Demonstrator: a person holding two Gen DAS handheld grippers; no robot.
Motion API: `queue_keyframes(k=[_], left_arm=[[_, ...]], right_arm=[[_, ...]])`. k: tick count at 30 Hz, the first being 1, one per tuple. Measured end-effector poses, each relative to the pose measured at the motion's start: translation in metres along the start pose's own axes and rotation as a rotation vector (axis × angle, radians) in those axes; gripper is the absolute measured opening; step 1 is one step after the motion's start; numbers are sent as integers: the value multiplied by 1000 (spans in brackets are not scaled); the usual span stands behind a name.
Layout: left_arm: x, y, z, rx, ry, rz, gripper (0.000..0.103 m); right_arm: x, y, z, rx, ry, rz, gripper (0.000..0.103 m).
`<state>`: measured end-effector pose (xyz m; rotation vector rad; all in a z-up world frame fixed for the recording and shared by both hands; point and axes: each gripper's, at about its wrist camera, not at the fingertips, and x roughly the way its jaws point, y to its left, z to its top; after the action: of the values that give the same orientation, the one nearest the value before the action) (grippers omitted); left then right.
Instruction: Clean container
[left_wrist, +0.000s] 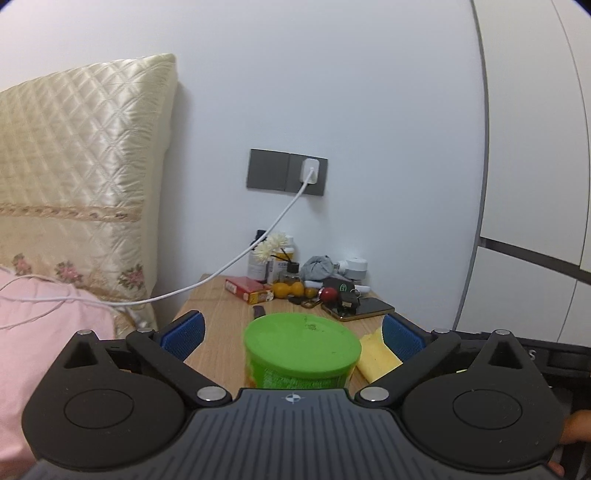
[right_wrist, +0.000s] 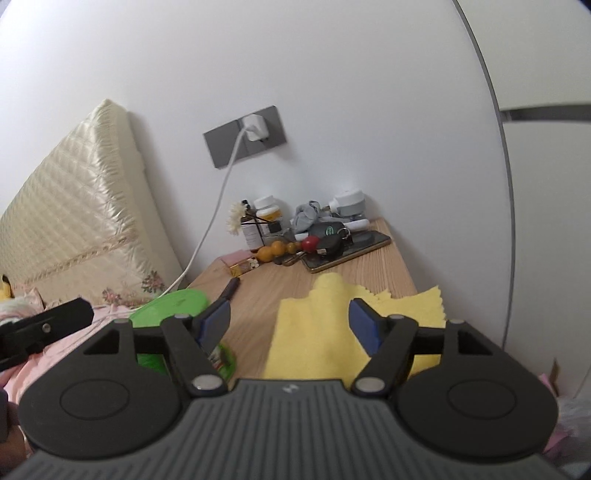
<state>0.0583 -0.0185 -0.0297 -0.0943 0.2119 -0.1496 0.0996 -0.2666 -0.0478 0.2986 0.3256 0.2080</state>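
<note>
A round container with a green lid (left_wrist: 303, 343) stands at the near edge of the wooden bedside table (left_wrist: 221, 314). My left gripper (left_wrist: 293, 334) is open, with a blue pad on each side of the container and a gap to both. A yellow cloth (right_wrist: 317, 325) lies rumpled on the table's near right part. My right gripper (right_wrist: 291, 323) is open just above it, and a hump of cloth rises between its blue pads. In the right wrist view the green lid (right_wrist: 170, 306) shows to the left, partly hidden behind my left finger. The cloth's edge (left_wrist: 376, 354) lies right of the container.
The back of the table is cluttered with a phone (right_wrist: 347, 249), keys, a red ball (right_wrist: 309, 243), orange gourds (right_wrist: 275, 252), bottles and a red box (left_wrist: 247, 288). A white charger cable (left_wrist: 236, 258) runs from the wall socket to the pink bedding (left_wrist: 44, 321). A cream pillow (left_wrist: 74, 177) leans at the left.
</note>
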Motion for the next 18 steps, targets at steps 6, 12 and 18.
queue_keyframes(k=[6, 12, 18], left_arm=[[-35, -6, 12, 17, 12, 43, 103], [-55, -6, 22, 31, 38, 85, 103], [-66, -6, 27, 42, 57, 112, 103]], right_arm=[[-40, 22, 4, -43, -16, 0, 79], [-67, 37, 9, -56, -32, 3, 85], [-80, 44, 13, -56, -11, -10, 93]])
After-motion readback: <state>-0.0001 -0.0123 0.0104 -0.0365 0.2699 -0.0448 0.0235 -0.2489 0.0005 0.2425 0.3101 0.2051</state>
